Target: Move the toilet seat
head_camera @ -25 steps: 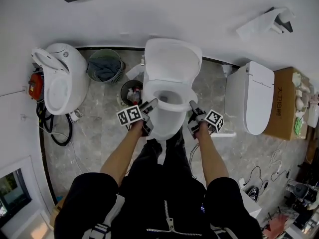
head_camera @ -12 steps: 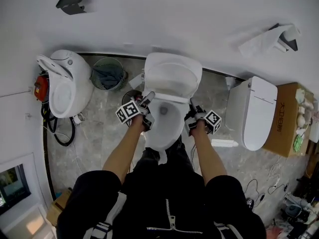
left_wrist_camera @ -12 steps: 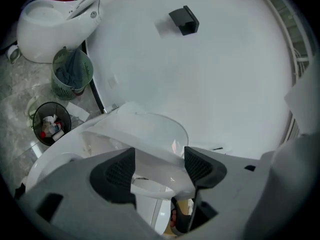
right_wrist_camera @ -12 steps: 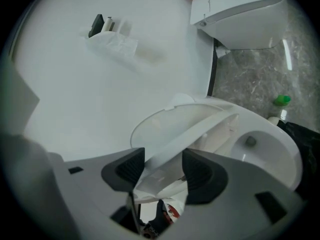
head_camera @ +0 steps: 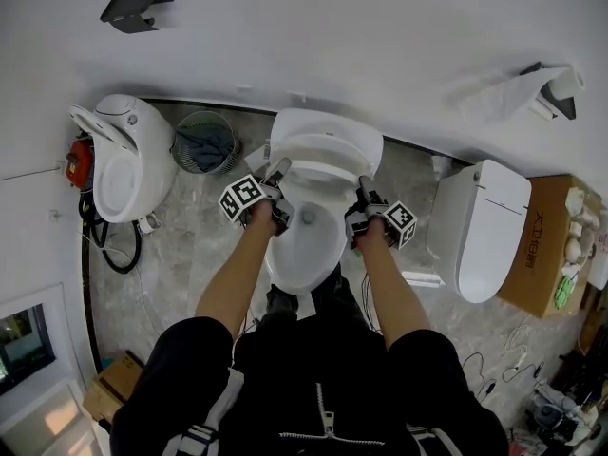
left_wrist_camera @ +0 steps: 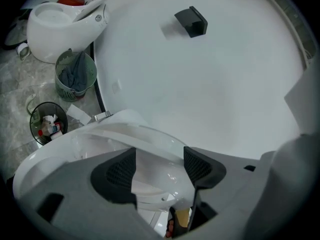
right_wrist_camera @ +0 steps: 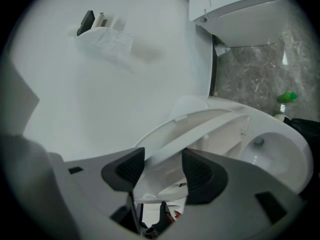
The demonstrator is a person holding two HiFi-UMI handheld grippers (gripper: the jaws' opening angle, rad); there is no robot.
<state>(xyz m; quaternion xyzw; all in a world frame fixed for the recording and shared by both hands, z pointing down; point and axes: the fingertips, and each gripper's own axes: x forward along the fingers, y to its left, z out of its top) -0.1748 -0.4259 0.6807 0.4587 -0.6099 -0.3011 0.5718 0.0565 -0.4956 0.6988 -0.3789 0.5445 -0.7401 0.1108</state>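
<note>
The white toilet (head_camera: 309, 245) stands against the wall in front of me, its bowl open. Its seat (head_camera: 326, 160) is tilted up steeply, close to the raised lid (head_camera: 328, 129). My left gripper (head_camera: 277, 173) holds the seat's left edge and my right gripper (head_camera: 362, 188) holds its right edge. In the left gripper view the seat rim (left_wrist_camera: 150, 140) fills the gap of the left gripper (left_wrist_camera: 160, 166), whose jaws are closing on it. In the right gripper view the seat (right_wrist_camera: 200, 129) runs between the pads of the right gripper (right_wrist_camera: 163, 166).
A second toilet (head_camera: 119, 160) with its lid open stands at the left, beside a mesh basket holding cloth (head_camera: 204, 141). A small black bin (left_wrist_camera: 47, 126) sits by the bowl. A third toilet (head_camera: 484, 226) and a cardboard box (head_camera: 546, 245) are at the right. Cables (head_camera: 109, 245) lie on the floor.
Both grippers have moved up and toward the wall with the seat, which has swung from lying on the bowl to steeply raised.
</note>
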